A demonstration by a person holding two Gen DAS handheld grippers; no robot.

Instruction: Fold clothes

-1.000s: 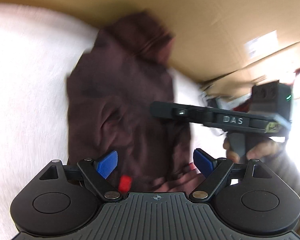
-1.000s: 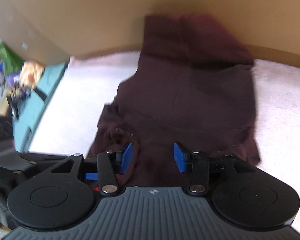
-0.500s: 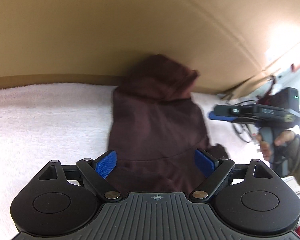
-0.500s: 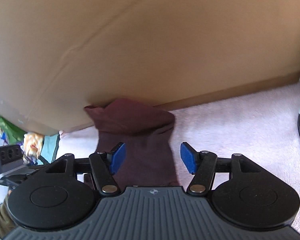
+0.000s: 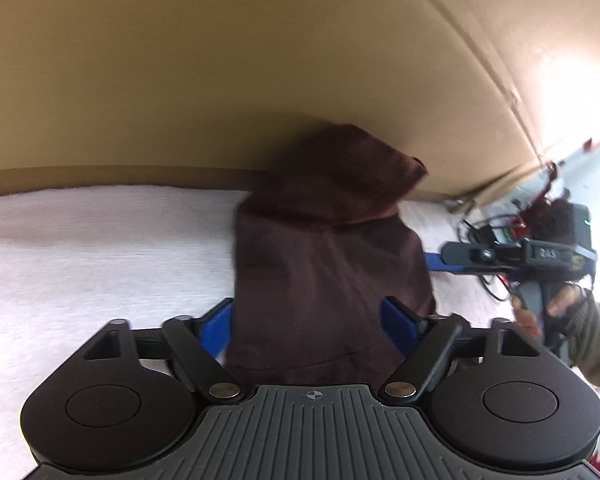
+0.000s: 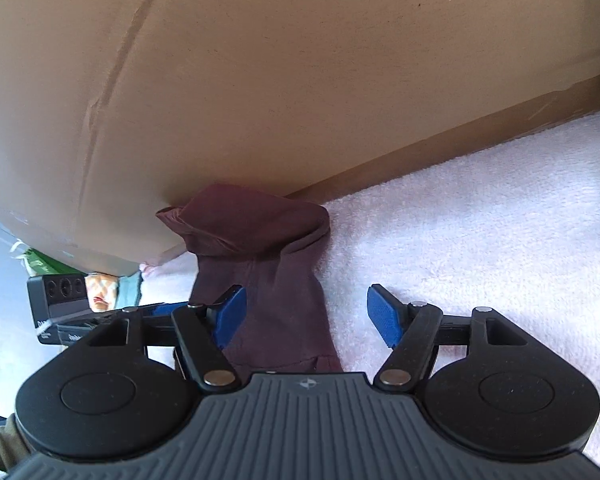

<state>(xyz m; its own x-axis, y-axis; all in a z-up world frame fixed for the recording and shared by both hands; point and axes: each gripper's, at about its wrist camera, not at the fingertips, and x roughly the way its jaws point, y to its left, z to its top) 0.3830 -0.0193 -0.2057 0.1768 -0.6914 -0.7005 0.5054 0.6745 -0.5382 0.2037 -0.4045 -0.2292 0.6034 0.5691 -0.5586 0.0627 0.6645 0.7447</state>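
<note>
A dark maroon garment (image 5: 328, 264) lies folded into a narrow strip on the pale fluffy cover (image 5: 100, 256). Its bunched far end rests against the cardboard wall (image 5: 260, 80). My left gripper (image 5: 308, 320) hovers over the near end, its jaws closing; the cloth lies between the blue pads and neither visibly presses on it. In the right wrist view the garment (image 6: 260, 256) lies under the left pad (image 6: 230, 314) of my right gripper (image 6: 306, 314). Its jaws are opening and grip nothing. Its right pad stands over bare cover.
The tall cardboard box (image 6: 300, 80) closes off the far side. Black cables (image 5: 484, 248) and clutter lie at the right past the cover's edge. A hand and olive sleeve (image 5: 580, 328) hold the right gripper. The pale cover (image 6: 480, 240) stretches out on both sides of the garment.
Both grippers have drawn back from the garment, which now looks smaller and farther off. The right gripper's jaws have widened, and the left's have narrowed slightly.
</note>
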